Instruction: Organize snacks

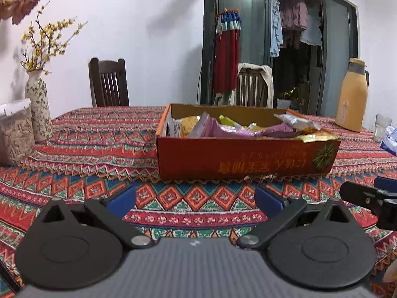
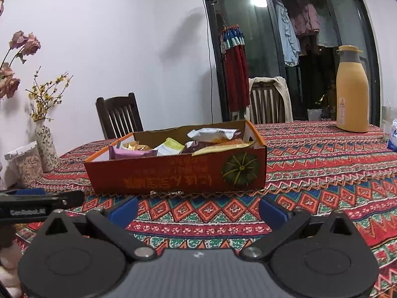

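Our left gripper (image 1: 195, 198) holds its blue-padded jaws spread wide with nothing between them, low over the patterned tablecloth (image 1: 99, 149), and our right gripper (image 2: 198, 207) is spread just as wide and just as empty beside it (each shows at the edge of the other's view, the right one at about 3 o'clock from the left camera). Straight ahead at 12 o'clock, just beyond both sets of fingertips and not touched by either, sits the red cardboard box (image 1: 238, 159) with a pumpkin printed on its near side, and the snack packets (image 1: 223, 128) lie heaped inside it: pink, yellow, white and gold wrappers, some poking over the rim. Farther out at 10 o'clock stand a clear food container (image 1: 15, 134) and a flowered vase (image 1: 38, 106) of yellow branches. At 2 o'clock a tan thermos jug (image 1: 352, 96) stands on the far corner of the table, with two wooden chairs (image 1: 109, 84) behind.
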A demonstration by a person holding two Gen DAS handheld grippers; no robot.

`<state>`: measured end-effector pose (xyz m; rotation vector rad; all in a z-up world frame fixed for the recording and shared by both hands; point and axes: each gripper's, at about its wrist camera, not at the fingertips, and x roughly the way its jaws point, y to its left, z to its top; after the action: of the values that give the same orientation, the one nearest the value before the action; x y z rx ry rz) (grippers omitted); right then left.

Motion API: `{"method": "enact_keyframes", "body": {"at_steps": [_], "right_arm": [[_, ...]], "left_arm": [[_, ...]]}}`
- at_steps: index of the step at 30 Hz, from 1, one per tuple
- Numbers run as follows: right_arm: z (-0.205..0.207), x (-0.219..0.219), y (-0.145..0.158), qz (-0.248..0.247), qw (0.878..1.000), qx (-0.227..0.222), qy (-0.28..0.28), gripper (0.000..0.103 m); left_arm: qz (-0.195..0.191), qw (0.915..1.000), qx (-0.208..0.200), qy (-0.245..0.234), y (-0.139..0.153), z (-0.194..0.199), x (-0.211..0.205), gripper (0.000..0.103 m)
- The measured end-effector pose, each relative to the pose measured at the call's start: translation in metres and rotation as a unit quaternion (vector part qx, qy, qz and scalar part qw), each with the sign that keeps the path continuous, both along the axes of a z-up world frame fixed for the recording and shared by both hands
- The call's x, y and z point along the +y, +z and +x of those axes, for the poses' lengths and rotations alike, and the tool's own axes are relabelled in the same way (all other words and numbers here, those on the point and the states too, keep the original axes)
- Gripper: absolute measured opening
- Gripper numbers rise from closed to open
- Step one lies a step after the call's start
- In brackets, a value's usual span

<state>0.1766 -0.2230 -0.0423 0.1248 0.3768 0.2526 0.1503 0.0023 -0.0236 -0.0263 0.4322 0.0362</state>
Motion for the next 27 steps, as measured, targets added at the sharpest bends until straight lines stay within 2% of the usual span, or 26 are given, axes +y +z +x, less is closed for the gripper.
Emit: {"method": "enact_keyframes", "body": {"at_steps": [14, 27], "right_arm": [[-0.002, 0.001, -0.002, 0.011, 1.000, -0.005, 0.015, 0.103], [-0.002, 0.001, -0.001, 0.012, 1.000, -0.002, 0.016, 0.103]], "left_arm": [[0.006, 0.9995, -0.027, -0.014, -0.002, -0.009, -0.004, 0.103], [0.006, 0.9994, -0.029, -0.017, -0.002, -0.010, -0.004, 0.103]]}}
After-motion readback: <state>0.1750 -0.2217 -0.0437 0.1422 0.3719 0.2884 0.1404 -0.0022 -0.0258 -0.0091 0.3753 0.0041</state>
